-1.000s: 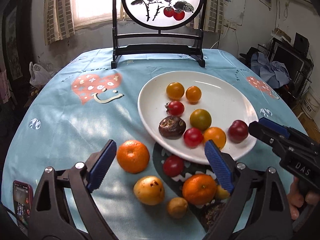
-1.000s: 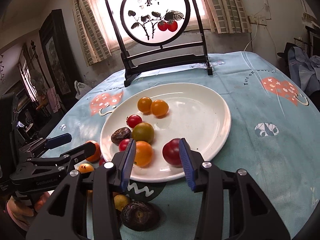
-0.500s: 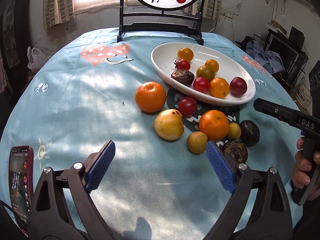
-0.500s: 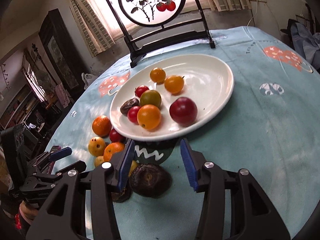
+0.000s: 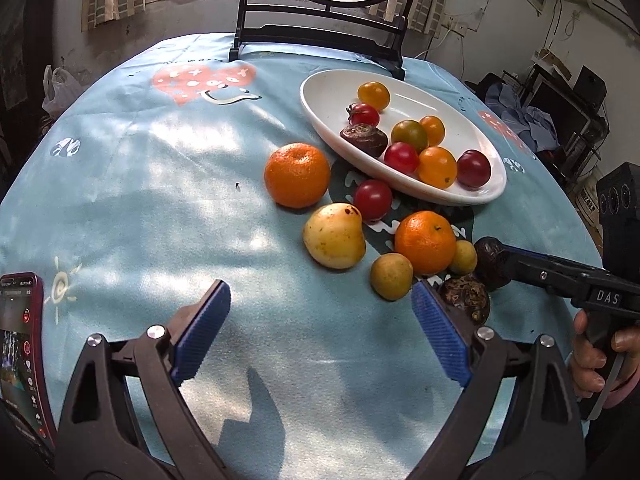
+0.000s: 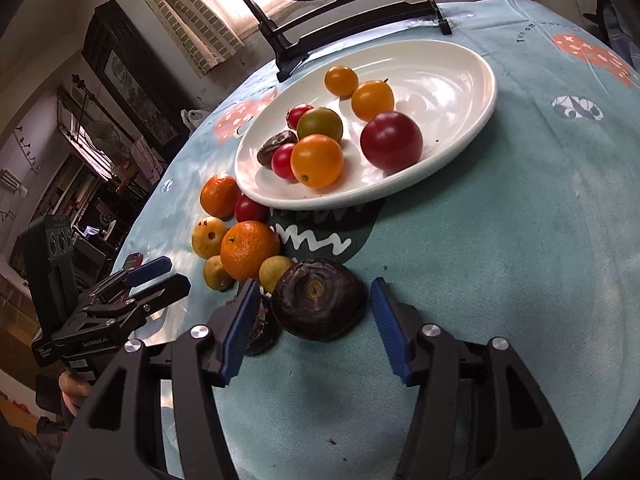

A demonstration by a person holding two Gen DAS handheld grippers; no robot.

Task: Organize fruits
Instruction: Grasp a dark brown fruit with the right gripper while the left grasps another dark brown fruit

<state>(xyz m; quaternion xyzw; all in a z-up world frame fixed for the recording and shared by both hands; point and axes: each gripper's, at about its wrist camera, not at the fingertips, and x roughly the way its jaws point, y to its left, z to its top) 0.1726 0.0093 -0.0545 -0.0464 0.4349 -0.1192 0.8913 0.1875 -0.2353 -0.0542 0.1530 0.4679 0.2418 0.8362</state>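
Dark purple fruit (image 6: 318, 305) lies on the bench cloth (image 6: 520, 240), near side of the fruit pile, right betw. the blue pads of the right gripper (image 6: 312, 326). Jaws apart, one pad each side of the fruit, neither clearly touching it. In left wrist view the same fruit (image 5: 491, 258) sits at the tip of the right gripper (image 5: 520, 268), far right of the pile.

Just left of it a second dark, wrinkled fruit (image 5: 466, 298), partly hidden behind the right gripper's left pad in the right wrist view. Beyond: small yellow-green fruit (image 5: 463, 257), a bigger one (image 5: 391, 276), orange mandarin (image 5: 425, 242) betw. them and touching both. Further left a yellow pear (image 5: 335, 236), a red tomato (image 5: 373, 200) by the plate edge, and a 2nd mandarin (image 5: 297, 175) on the far-left side of the pile.

White oval plate (image 5: 328, 92) farther back on the bench w/ eight items: orange, red, green-brown tomatoes plus one dark fruit (image 5: 363, 140) and a dark red plum-like one (image 5: 474, 168).

Left gripper (image 5: 320, 334) hovers over bare cloth on the near side, jaws wide apart, holding nothing. Phone (image 5: 20, 352) w/ lit screen at the near-left bench edge. Black stand w/ round painted panel (image 5: 320, 36) at the far side.
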